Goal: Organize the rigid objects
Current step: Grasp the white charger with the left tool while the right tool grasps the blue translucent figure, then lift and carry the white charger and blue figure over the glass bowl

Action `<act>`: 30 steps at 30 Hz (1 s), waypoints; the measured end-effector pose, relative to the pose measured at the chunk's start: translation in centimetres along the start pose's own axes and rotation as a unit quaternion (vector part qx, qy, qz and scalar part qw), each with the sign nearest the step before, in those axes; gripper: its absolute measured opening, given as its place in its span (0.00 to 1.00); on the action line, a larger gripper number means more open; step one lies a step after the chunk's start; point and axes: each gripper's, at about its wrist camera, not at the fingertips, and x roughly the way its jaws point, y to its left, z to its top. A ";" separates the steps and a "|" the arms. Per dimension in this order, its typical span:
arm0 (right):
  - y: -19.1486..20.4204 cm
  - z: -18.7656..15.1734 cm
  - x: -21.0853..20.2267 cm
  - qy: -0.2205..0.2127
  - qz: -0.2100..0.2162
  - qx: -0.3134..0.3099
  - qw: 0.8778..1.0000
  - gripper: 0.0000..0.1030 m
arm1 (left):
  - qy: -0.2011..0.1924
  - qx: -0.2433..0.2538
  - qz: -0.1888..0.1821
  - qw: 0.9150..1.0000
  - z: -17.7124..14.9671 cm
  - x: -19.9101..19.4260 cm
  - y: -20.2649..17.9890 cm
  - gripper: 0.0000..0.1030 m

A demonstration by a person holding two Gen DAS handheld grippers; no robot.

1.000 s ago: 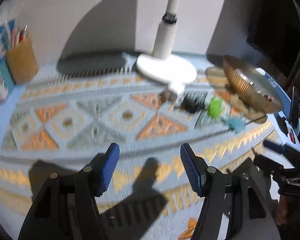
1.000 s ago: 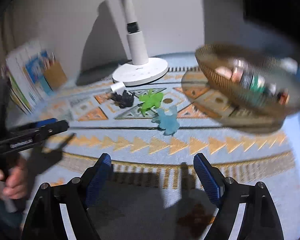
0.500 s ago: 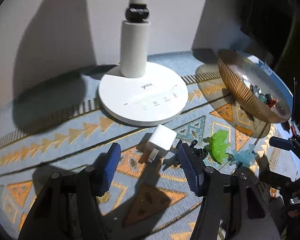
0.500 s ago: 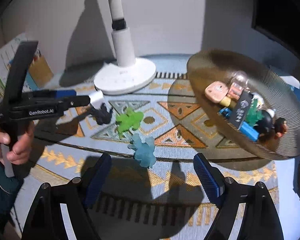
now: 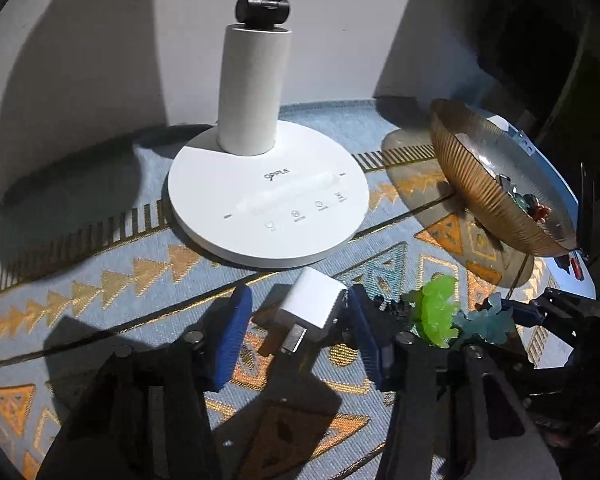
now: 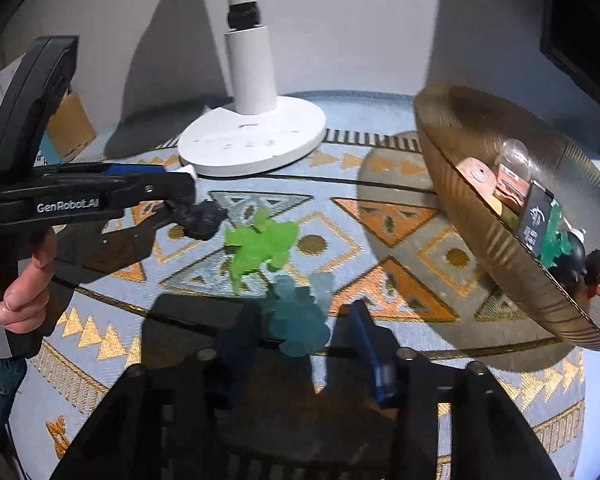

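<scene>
We note the white charger (image 5: pixel 314 306) lying just in front of the lamp base (image 5: pixel 268 196) near the bench's back edge, between the closing fingers of the left gripper (image 5: pixel 296 332), right pad touching, left pad apart. The teal toy (image 6: pixel 298 320) sits between the closing fingers of the right gripper (image 6: pixel 300 350), contact unclear; green toy (image 6: pixel 260 244) and black toy (image 6: pixel 202 220) lie loose beside it. We judge the task partly done: the bowl (image 6: pixel 512 264) toward the right edge holds several items; four remain.
</scene>
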 end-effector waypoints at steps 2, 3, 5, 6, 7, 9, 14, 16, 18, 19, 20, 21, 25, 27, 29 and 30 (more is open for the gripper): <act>0.5 -0.1 0.1 -0.004 -0.005 -0.012 1.000 0.35 | -0.001 0.000 0.001 1.000 -0.1 0.0 -0.1 0.45; 0.8 -0.2 0.1 -0.005 -0.007 -0.018 1.000 0.33 | 0.000 -0.004 -0.003 1.000 -0.1 0.0 0.1 0.46; 1.1 -0.3 -0.1 -0.009 -0.019 -0.029 0.999 0.33 | 0.003 -0.014 -0.004 1.000 -0.3 0.3 0.5 0.46; 1.2 -0.4 -0.2 -0.010 -0.022 -0.032 0.999 0.33 | -0.002 -0.016 0.004 1.000 -0.4 0.4 0.7 0.46; 1.3 -0.4 -0.2 -0.011 -0.024 -0.034 0.999 0.33 | -0.005 -0.019 0.009 1.000 -0.6 0.4 1.0 0.46; 1.3 -0.4 -0.2 -0.012 -0.023 -0.034 0.999 0.33 | -0.002 -0.024 0.005 1.000 -0.5 0.5 1.2 0.46; 1.3 -0.4 -0.1 -0.013 -0.022 -0.033 0.999 0.32 | -0.009 0.011 0.017 1.000 -0.4 0.3 -0.6 0.26; 1.3 -0.4 -0.1 -0.017 -0.023 -0.033 0.999 0.28 | -0.012 0.019 0.034 0.999 -0.5 0.2 -1.1 0.26; 1.0 -0.4 -0.4 -0.025 -0.020 -0.031 0.999 0.26 | -0.010 0.010 0.039 0.999 -0.6 -0.1 -1.2 0.26; 0.8 -0.5 -0.6 -0.028 -0.018 -0.028 0.999 0.26 | -0.008 -0.001 0.034 0.999 -0.6 -0.3 -1.0 0.25; 0.6 -0.5 -1.0 -0.034 -0.014 -0.021 0.999 0.26 | -0.009 -0.010 0.030 0.999 -0.7 -0.7 -0.8 0.25; 0.4 -0.5 -1.3 -0.040 -0.009 -0.016 0.999 0.26 | -0.012 -0.012 0.032 0.999 -0.8 -1.2 -0.9 0.25; -0.9 -1.0 -3.0 -0.054 0.028 0.021 0.998 0.26 | -0.035 -0.003 0.037 0.999 -1.6 -4.4 -2.1 0.25; -1.3 -1.5 -4.1 -0.061 0.030 0.035 0.997 0.26 | -0.046 -0.001 0.038 0.998 -2.0 -6.0 -2.8 0.25; -1.8 -2.1 -5.6 -0.073 0.037 0.048 0.995 0.26 | -0.053 -0.006 0.039 0.998 -2.3 -7.1 -3.4 0.25; -1.9 -2.2 -6.3 -0.077 0.039 0.051 0.995 0.26 | -0.056 -0.012 0.035 0.998 -2.4 -7.6 -3.6 0.25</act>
